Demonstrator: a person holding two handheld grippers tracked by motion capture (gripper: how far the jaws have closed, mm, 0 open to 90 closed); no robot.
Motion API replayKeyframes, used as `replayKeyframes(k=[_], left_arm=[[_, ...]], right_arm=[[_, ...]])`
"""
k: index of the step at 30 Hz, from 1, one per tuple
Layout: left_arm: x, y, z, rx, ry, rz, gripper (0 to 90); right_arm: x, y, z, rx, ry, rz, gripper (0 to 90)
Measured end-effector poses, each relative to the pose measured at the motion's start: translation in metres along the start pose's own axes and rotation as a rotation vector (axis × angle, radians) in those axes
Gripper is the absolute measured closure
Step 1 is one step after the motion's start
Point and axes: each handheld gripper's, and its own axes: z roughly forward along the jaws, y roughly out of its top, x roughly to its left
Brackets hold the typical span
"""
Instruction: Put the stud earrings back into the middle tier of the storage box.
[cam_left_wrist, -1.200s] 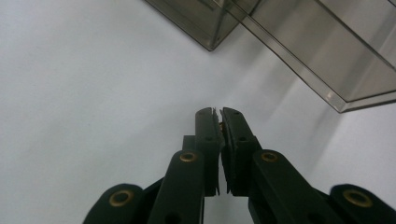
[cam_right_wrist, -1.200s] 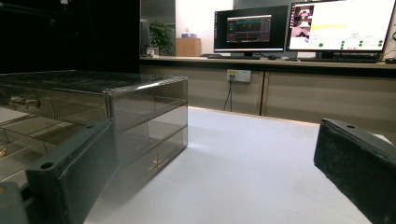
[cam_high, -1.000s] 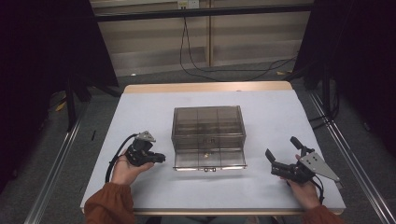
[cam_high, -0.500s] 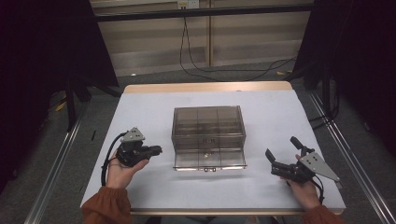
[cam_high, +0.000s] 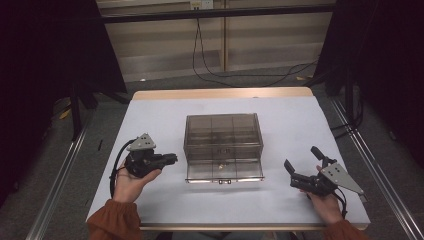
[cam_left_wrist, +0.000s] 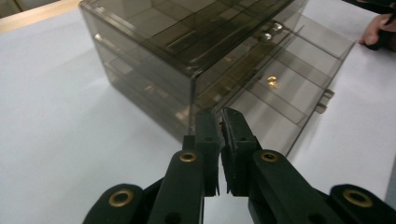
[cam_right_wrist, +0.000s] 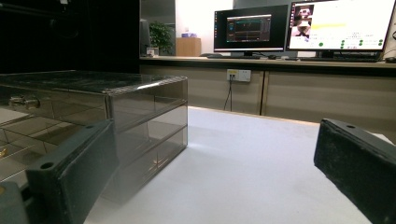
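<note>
A smoky see-through drawer box (cam_high: 223, 131) stands in the middle of the white table (cam_high: 150, 120). Its bottom drawer (cam_high: 225, 171) is pulled out toward me, and a small gold piece (cam_left_wrist: 272, 82) lies in it. Left of the box, my left gripper (cam_high: 172, 159) is held above the table with its jaws shut on nothing; in the left gripper view the left gripper (cam_left_wrist: 219, 114) points at the box's near corner (cam_left_wrist: 191, 74). Right of the drawer, my right gripper (cam_high: 300, 157) sits low by the table, open and empty. In its own view the right gripper (cam_right_wrist: 215, 135) frames the box's side (cam_right_wrist: 116, 107).
A wooden strip (cam_high: 220, 93) marks the table's far edge, and metal rails (cam_high: 60, 185) run along both sides. Cables (cam_high: 240, 70) lie on the floor behind. Two lit monitors (cam_right_wrist: 299, 28) stand on a desk far off.
My left gripper has risen a little and drawn slightly away from the drawer front, still shut. The right gripper and the box have not moved.
</note>
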Motion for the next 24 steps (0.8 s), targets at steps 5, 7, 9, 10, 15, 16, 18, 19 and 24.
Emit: replayKeyframes(k=[5,7,9,10,15,16,18,19,24], left_arm=[[-0.010,0.011,0.003,0.010,-0.019,0.028,86.3],[-0.013,0.014,0.006,0.012,-0.033,0.038,86.3],[-0.016,0.017,0.010,0.023,-0.041,0.046,86.3],[-0.017,0.019,0.012,0.019,-0.053,0.053,86.2],[-0.024,0.032,0.024,0.040,-0.084,0.074,86.3],[-0.024,0.032,0.024,0.040,-0.084,0.074,86.2],[-0.027,0.037,0.029,0.053,-0.095,0.090,86.2],[-0.029,0.040,0.032,0.055,-0.099,0.092,86.3],[-0.037,0.049,0.043,0.094,-0.106,0.133,86.3]], right_arm=[[0.000,0.000,0.000,0.000,0.000,0.000,0.0],[0.000,0.000,0.000,0.000,0.000,0.000,0.0],[0.000,0.000,0.000,0.000,0.000,-0.001,0.0],[0.000,0.000,0.000,0.000,0.000,0.000,0.0],[0.000,0.000,0.000,0.000,0.000,-0.001,0.0],[0.000,0.000,0.000,0.000,0.000,0.001,0.0],[0.000,0.000,0.000,0.000,0.000,-0.001,0.0],[0.000,0.000,0.000,0.000,0.000,-0.001,0.0],[0.000,0.000,0.000,0.000,0.001,0.000,0.0]])
